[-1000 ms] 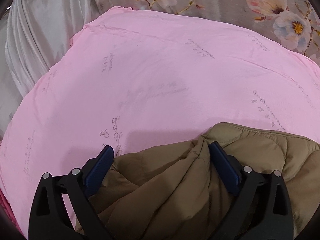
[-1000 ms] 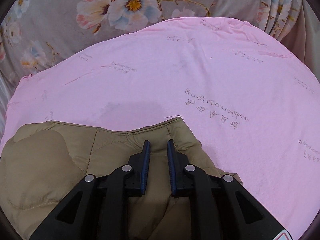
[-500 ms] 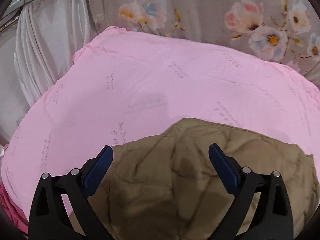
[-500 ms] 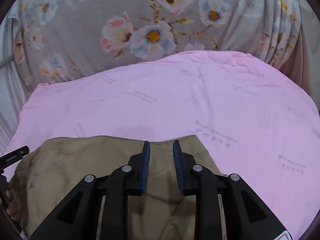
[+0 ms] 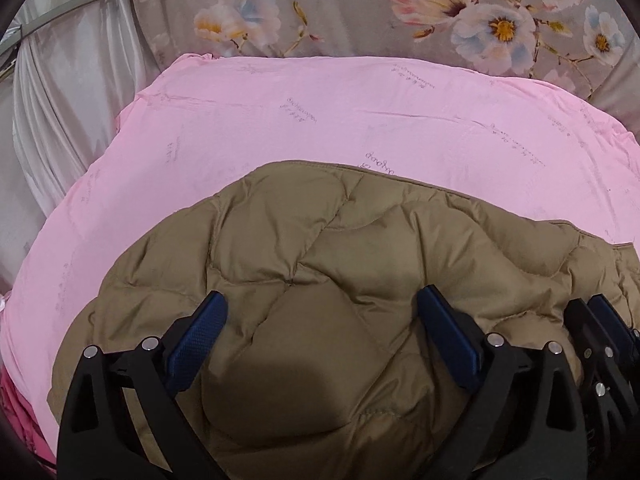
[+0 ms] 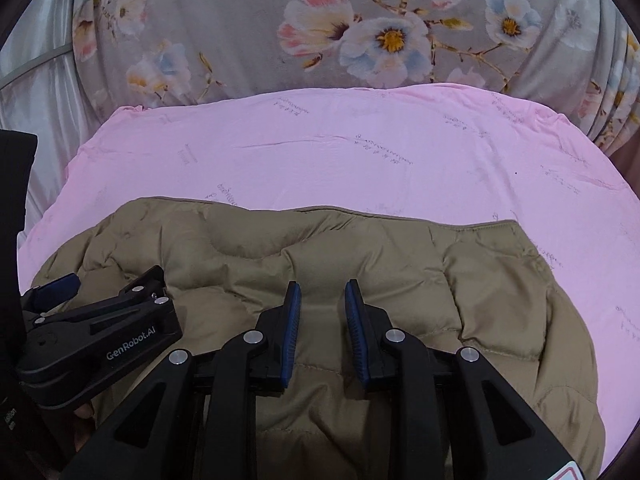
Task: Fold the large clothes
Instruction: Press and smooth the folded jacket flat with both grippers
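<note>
The tan quilted jacket now lies folded in a puffy bundle at the near side of the bed, on the pink sheet. One second ago much less of it was seen, and a bunched fold of it stood between the pads of the left tool; now both tools have pulled back and more of the jacket is in front of them, with a straight far edge.

The left tool is spread wide above the jacket and pinches nothing. The right tool was almost pressed together before; now its pads have a narrow gap, and no fabric is gripped between them, the jacket is only seen under them.

The left wrist view shows the right tool at its right edge, close beside the left one. The right wrist view shows the left tool from the side, over the left part of the jacket, with a printed brand name on its body, and the right end of the jacket.

The pink sheet has faint printed writing. Behind the bed hangs a grey floral cloth, and at the left a white shiny curtain.
</note>
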`<state>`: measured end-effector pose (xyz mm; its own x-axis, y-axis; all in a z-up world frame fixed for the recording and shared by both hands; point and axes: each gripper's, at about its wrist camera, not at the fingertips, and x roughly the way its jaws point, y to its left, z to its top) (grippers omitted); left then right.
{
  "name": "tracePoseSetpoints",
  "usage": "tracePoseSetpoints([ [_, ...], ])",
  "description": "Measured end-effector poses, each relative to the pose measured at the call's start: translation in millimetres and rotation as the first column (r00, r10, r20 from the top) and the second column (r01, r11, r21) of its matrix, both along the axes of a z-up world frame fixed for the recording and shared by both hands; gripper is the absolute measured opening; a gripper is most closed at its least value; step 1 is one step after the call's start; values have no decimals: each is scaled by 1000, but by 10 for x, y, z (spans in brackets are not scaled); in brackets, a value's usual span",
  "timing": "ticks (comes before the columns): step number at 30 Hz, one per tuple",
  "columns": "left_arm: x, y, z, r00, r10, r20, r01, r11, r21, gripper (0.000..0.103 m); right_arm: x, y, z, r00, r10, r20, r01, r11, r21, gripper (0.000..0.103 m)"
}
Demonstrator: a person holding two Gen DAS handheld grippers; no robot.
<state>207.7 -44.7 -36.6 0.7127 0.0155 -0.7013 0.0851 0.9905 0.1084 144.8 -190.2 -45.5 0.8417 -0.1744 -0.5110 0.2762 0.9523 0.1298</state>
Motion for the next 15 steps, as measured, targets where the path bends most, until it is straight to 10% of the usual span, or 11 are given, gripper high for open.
tracePoseSetpoints([
  [15,40,-123,-201,999,4,34,-6,998,55,97,145,12,-190,1000,-10,-16,10,1000,-5,24],
])
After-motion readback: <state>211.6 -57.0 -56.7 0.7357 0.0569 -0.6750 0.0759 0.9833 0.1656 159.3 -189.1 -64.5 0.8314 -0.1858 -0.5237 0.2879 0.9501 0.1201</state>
